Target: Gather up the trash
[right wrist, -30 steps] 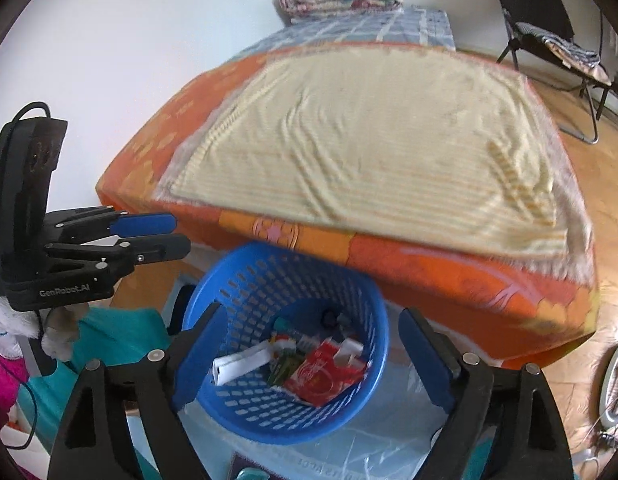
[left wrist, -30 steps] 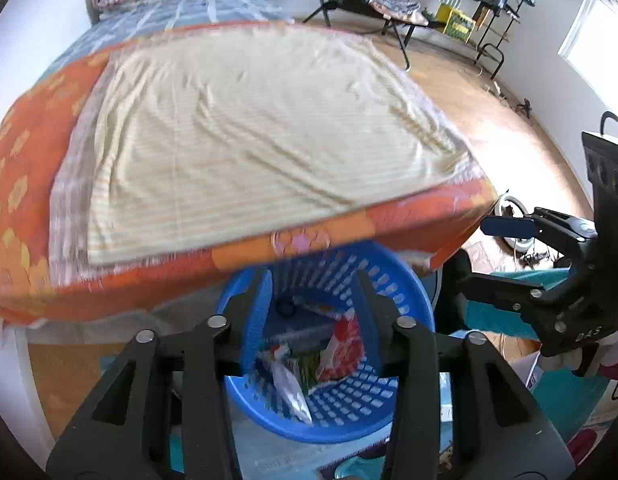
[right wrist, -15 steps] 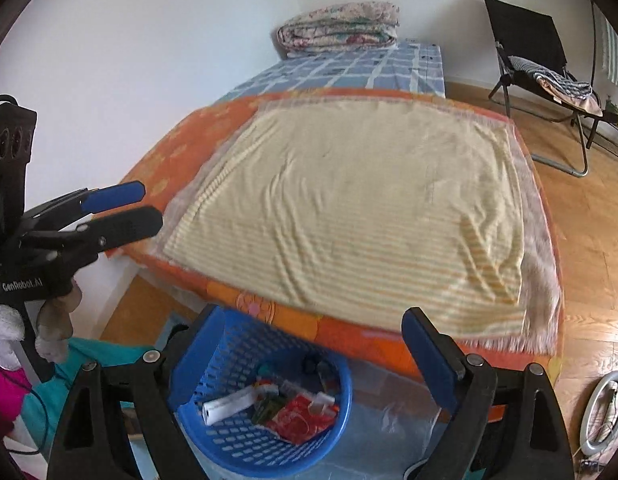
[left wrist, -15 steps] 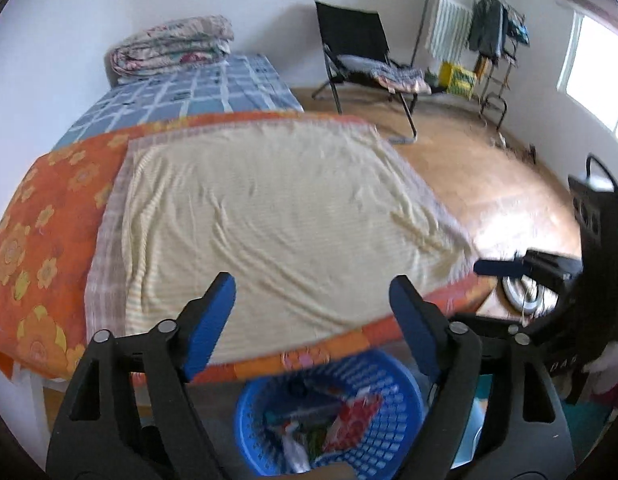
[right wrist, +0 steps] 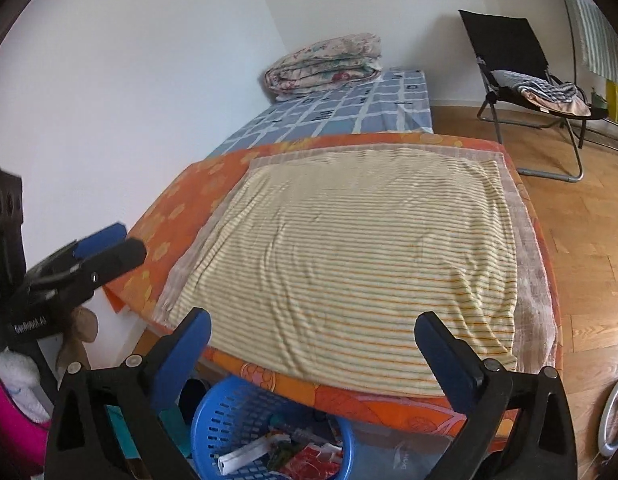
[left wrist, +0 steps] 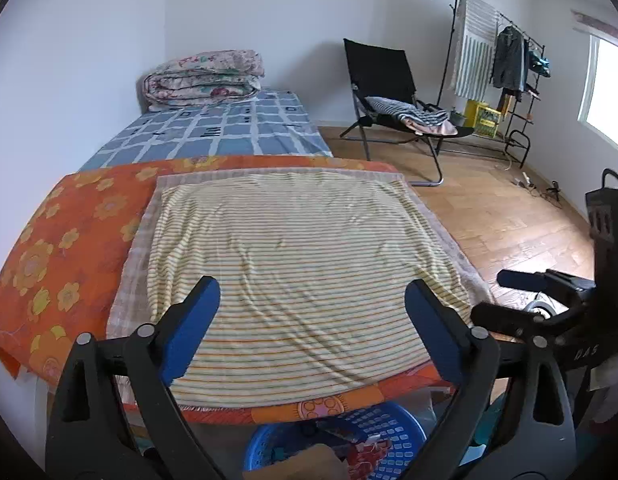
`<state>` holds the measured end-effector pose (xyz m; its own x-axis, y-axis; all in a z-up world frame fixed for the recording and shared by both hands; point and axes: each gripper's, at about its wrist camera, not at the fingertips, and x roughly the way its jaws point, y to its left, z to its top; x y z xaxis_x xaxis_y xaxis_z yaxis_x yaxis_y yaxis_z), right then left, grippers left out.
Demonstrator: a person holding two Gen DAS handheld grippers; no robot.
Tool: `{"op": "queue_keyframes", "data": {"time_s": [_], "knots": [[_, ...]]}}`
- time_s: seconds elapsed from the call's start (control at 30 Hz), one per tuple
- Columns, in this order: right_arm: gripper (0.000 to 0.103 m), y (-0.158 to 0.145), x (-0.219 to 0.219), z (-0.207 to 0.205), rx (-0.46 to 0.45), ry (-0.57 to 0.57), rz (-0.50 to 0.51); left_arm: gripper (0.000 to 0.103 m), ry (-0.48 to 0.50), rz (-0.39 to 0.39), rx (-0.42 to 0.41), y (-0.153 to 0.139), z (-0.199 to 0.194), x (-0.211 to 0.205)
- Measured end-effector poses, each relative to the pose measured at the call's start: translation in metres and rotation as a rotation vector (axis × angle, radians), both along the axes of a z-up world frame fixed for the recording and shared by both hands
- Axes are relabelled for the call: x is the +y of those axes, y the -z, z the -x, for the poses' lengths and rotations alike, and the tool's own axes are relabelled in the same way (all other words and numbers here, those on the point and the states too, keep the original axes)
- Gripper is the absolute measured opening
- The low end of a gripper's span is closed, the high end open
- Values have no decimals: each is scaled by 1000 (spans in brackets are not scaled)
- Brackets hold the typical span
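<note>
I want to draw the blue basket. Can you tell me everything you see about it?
The blue basket is round plastic with rows of little holes in its wall. It stands upright on the floor, tucked partly under the edge of the bed. Inside lie wrappers, one red, and a white piece. Neither gripper touches it. Its bottom is cut off by the picture.

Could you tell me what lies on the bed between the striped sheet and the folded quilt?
Only the blue checked sheet, bare, between the striped sheet and folded quilt; both wrist views show it.

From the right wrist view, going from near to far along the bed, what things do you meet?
Basket → striped sheet → blue checked sheet → folded quilt.
</note>
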<state>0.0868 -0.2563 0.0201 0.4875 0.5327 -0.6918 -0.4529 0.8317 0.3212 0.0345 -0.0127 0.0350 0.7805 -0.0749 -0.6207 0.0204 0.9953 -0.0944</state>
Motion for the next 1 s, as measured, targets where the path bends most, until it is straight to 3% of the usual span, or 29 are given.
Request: {"op": "queue_keyframes", "data": {"time_s": [1.0], "knots": [[103,13,3,7,-20,14,52,101,-40,19,99,18,5,-6]]}}
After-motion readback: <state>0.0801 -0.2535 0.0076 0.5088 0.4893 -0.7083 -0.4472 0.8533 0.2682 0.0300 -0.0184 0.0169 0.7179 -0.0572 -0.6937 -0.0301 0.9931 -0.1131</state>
